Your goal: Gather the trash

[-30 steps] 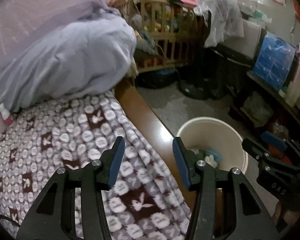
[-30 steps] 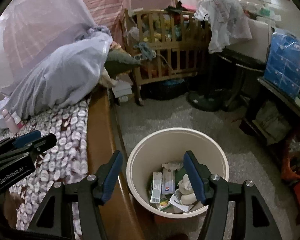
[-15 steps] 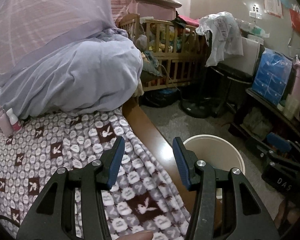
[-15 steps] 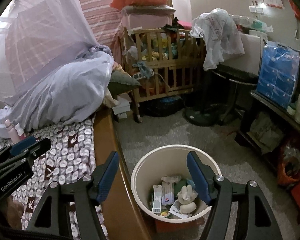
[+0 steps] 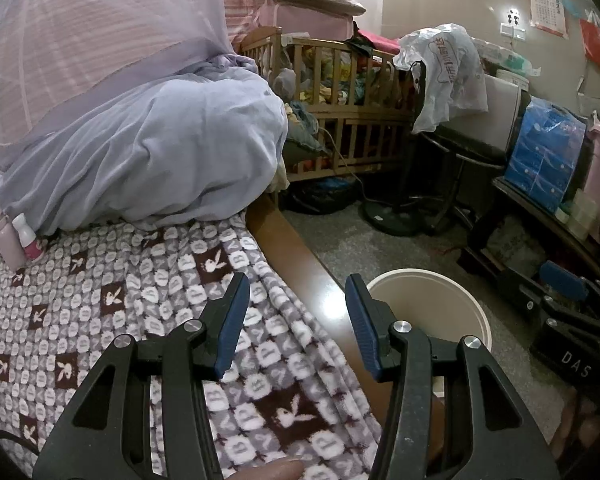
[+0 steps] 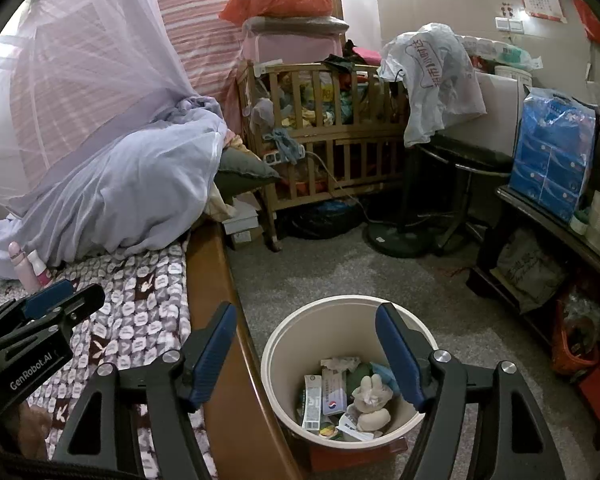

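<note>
A cream waste bucket (image 6: 284,340) stands on the floor beside the bed, holding several wrappers, cartons and a crumpled tissue (image 6: 370,404). My right gripper (image 6: 306,354) is open and empty, above and in front of the bucket. My left gripper (image 5: 296,322) is open and empty over the patterned blanket (image 5: 100,312) near the bed's wooden edge; the bucket's rim (image 5: 460,288) shows to its right. The left gripper also shows in the right wrist view (image 6: 48,308), and the right gripper in the left wrist view (image 5: 560,300). Two small pink and white bottles (image 5: 14,236) lie on the blanket.
A lilac bedding heap (image 5: 140,160) and mosquito net cover the bed's far end. A wooden crib (image 6: 324,128) full of clothes stands behind. A fan base (image 6: 400,236), a black stool (image 6: 460,160) and a low shelf with blue tissue packs (image 6: 552,160) line the right.
Both grippers have risen and tilted up, so the bucket sits lower in both views and more of the room shows. Both stay open and empty.
</note>
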Motion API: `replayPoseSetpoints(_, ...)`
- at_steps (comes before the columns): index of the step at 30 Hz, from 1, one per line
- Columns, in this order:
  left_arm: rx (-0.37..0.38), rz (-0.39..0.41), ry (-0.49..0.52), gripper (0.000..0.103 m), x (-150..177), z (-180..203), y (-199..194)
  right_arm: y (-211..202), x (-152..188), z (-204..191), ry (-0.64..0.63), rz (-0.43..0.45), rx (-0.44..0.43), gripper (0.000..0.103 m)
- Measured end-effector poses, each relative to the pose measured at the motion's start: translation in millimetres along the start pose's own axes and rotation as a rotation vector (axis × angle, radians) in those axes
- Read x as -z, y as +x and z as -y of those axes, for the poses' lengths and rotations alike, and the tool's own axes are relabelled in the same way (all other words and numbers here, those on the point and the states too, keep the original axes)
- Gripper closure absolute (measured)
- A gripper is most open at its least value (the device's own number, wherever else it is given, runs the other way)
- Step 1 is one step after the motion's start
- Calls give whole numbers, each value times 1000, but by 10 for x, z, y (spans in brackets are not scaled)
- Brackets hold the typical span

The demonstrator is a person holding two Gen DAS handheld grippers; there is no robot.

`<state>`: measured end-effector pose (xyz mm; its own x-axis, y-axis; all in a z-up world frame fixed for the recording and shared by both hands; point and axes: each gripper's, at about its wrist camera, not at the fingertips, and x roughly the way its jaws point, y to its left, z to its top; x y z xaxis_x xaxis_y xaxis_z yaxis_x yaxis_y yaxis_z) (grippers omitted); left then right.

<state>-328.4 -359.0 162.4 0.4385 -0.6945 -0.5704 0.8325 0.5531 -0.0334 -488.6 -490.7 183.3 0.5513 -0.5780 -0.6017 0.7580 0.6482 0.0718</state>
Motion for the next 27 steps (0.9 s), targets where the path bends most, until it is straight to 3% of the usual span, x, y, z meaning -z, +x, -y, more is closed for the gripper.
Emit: replayPoseSetpoints(27,9,-13,6,55,61,39,53,30,33,40,-2,-13,2,31)
